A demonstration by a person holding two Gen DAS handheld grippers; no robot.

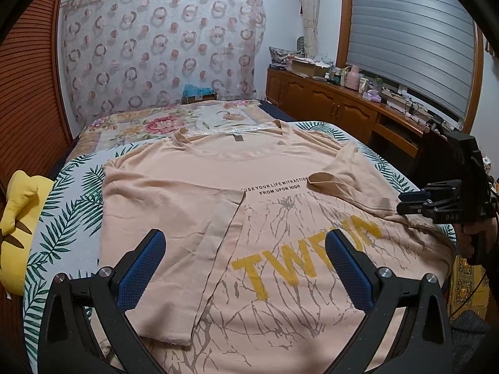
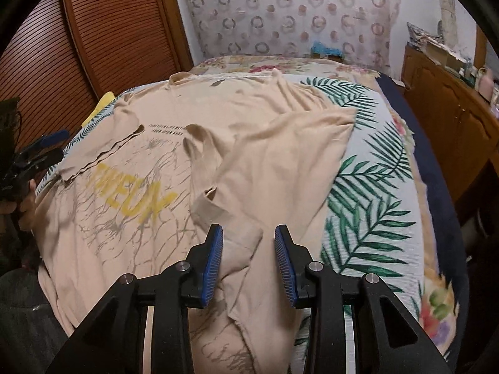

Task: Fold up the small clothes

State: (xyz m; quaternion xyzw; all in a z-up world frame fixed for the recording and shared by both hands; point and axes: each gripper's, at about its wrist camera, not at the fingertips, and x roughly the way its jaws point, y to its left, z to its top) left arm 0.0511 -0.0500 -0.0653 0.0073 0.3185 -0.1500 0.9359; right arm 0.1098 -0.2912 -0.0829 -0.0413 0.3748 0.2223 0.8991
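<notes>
A peach T-shirt [image 1: 280, 168] with yellow letters lies front up on the leaf-print sheet [image 1: 71, 193]. Its left side is folded in over the chest, and the right sleeve [image 1: 343, 174] is turned inward and rumpled. My left gripper [image 1: 246, 237] hovers wide open over the shirt's lower part, with nothing between its pads. My right gripper [image 2: 248, 229] is over the shirt's [image 2: 265, 155] right lower edge, part open. A loose ridge of cloth lies between its pads without being pinched. At the right edge of the left wrist view the right gripper [image 1: 405, 205] shows from the side.
A yellow plush toy [image 1: 18, 224] sits at the bed's left edge. A floral bedspread [image 1: 162, 124] and a blue box [image 1: 199, 92] are at the head. A cluttered wooden cabinet [image 1: 343, 99] runs along the right, and a slatted wooden door [image 1: 28, 93] is on the left.
</notes>
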